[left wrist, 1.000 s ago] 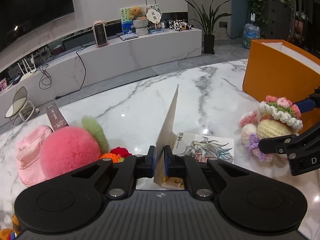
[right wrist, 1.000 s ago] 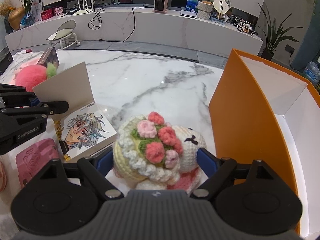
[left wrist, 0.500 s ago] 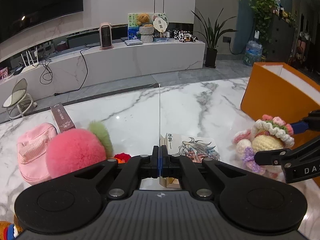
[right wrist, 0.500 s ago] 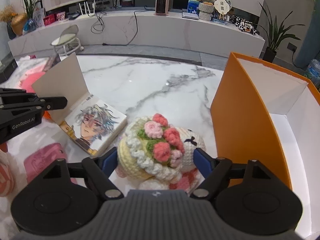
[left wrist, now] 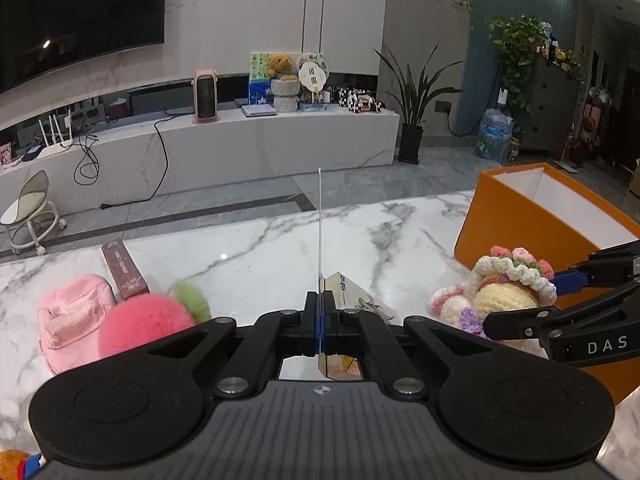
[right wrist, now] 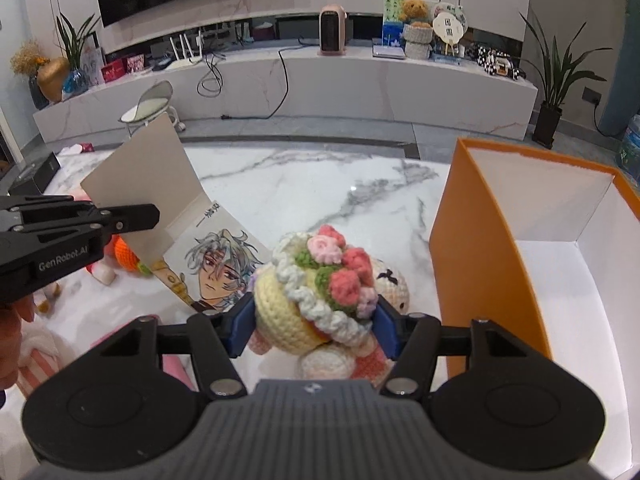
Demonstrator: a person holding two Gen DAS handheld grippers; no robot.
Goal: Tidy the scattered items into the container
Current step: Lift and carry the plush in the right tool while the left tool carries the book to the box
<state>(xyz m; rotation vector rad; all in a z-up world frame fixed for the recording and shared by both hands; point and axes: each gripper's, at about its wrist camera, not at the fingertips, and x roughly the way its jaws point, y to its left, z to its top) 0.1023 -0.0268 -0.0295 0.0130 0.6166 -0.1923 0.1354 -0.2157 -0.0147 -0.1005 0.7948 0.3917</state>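
My left gripper (left wrist: 320, 330) is shut on the open cover of a thin booklet (right wrist: 216, 258) with a drawn face on its page; the cover (left wrist: 320, 224) shows edge-on in the left wrist view. The booklet hangs tilted above the marble table (right wrist: 320, 184). My right gripper (right wrist: 314, 326) is shut on a crocheted doll (right wrist: 320, 280) with a flower-trimmed hat, held above the table just left of the orange box (right wrist: 480, 264). The box is open, with a white inside that shows nothing in it. The doll (left wrist: 508, 288) and box (left wrist: 532, 232) also appear at the right of the left wrist view.
A pink fluffy ball (left wrist: 144, 326), a pink pouch (left wrist: 70, 316) and a dark red slim box (left wrist: 124, 270) lie at the left. An orange crocheted toy (right wrist: 126, 254) lies under the booklet. A person's hand (right wrist: 16, 316) holds the left gripper. Beyond the table are a floor and a long cabinet.
Both grippers have risen. The booklet has been lifted by its cover off the table, and the doll has come up beside the orange box.
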